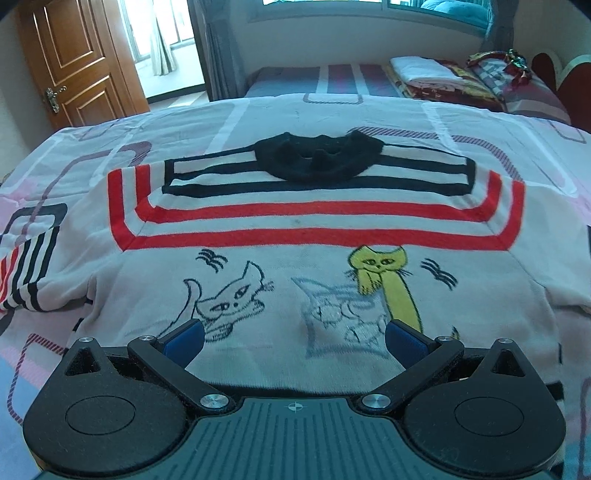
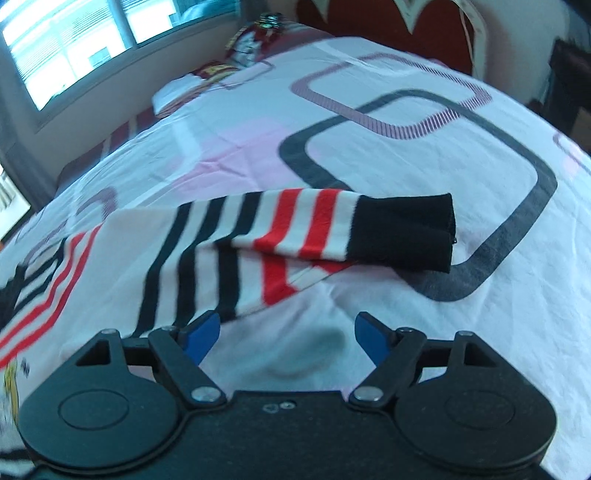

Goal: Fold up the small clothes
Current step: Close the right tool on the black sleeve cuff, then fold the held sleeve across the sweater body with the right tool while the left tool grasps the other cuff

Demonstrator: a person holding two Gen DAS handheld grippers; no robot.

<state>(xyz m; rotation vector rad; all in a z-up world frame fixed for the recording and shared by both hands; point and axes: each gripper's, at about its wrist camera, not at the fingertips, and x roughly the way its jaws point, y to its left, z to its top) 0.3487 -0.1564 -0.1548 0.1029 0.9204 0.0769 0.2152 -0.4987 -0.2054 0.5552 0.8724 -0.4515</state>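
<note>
Flat on the bed [image 1: 332, 110], sweater [image 1: 295, 295] with cat pictures, left gripper [image 1: 293, 338] spread above its hem, right gripper [image 2: 286, 334] spread, empty, near striped sleeve [image 2: 295, 229]

A wooden panelled door [image 1: 79, 62] stands at the upper left, beside a bright doorway with pale curtains [image 1: 160, 40]. Grey drapes [image 1: 221, 55] hang next to a wide window [image 1: 332, 3] along the top. Daylight washes over the bed's patterned sheet [image 1: 369, 110], and a red headboard [image 1: 565, 85] rises at the right.
</note>
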